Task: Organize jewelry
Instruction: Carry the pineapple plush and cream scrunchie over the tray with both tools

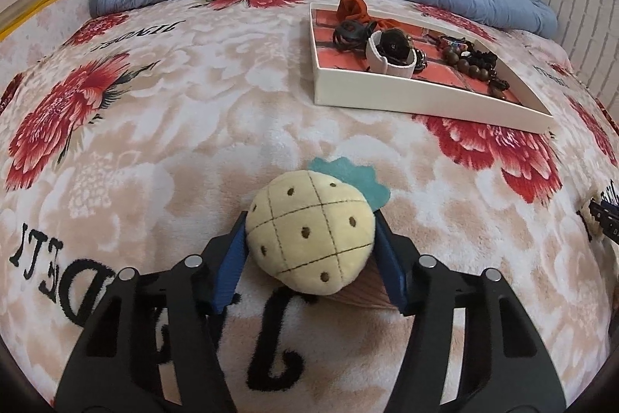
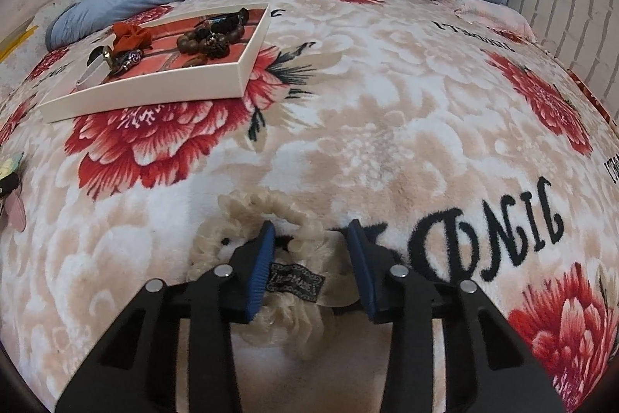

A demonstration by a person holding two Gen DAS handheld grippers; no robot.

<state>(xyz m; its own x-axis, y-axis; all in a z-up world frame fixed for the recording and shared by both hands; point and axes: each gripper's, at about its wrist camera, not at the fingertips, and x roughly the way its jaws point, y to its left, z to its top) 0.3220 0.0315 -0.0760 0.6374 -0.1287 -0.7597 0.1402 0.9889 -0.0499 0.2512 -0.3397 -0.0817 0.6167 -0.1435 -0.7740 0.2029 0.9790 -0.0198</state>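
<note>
Left tool (image 1: 311,242) pinched the plush pineapple (image 1: 309,233), right tool (image 2: 311,258) half-closed around the cream scrunchie (image 2: 271,258); soft fabric risked slipping free.

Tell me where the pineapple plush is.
Left wrist view, low centre: the pineapple plush lies on the floral blanket between the left tool's blue pads, nearer than the white tray.

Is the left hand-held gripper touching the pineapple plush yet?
Touching. The left wrist view shows both blue pads of the left hand-held gripper flush against the sides of the pineapple plush, with no gap visible on either side.
</note>
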